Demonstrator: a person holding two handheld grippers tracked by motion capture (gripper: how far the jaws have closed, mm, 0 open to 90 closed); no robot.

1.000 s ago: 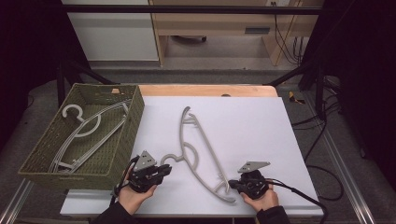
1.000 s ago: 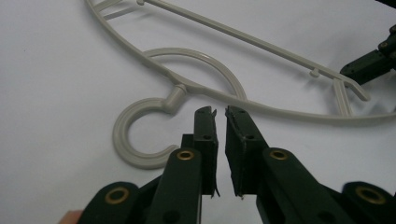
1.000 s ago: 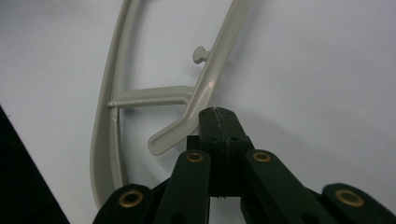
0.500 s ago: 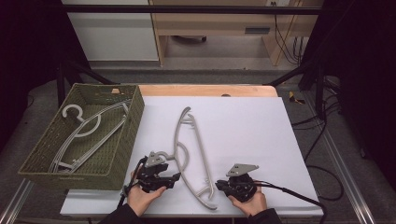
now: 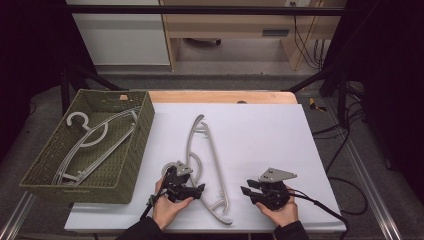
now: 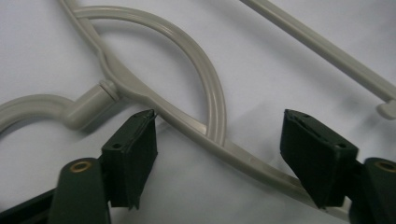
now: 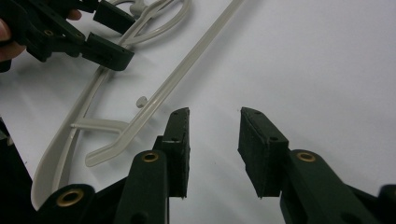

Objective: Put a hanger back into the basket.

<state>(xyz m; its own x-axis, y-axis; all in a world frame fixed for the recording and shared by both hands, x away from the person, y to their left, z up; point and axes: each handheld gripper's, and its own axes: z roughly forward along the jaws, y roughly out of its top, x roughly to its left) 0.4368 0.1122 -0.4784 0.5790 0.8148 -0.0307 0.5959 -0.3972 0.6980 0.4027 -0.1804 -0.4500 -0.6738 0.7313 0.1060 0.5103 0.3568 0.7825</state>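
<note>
A grey plastic hanger [image 5: 213, 155] lies flat on the white table [image 5: 260, 135], its hook toward my left hand. My left gripper [image 5: 200, 189] sits low over it beside the hook. Its jaws have just been opening and stand open astride the hanger's [image 6: 126, 84] curved arm, pads not pressing; left gripper [image 6: 217, 119]. My right gripper [image 5: 244, 190] rests to the right of the hanger's near end. Its jaws have just been opening too, with bare table between them; right gripper [image 7: 215, 112]. That view has the hanger's bar [image 7: 177, 73] and the left gripper [image 7: 133, 32] beyond.
A green woven basket [image 5: 135, 165] stands at the table's left edge and holds a second grey hanger [image 5: 95, 145]. A wooden strip [image 5: 225, 96] borders the table's far side. Cables [image 5: 325, 210] trail off to the right of my right hand.
The hanger's near end has swung left, away from my right gripper. My left hand has shifted right onto the hanger by its hook. Both pairs of jaws have opened.
</note>
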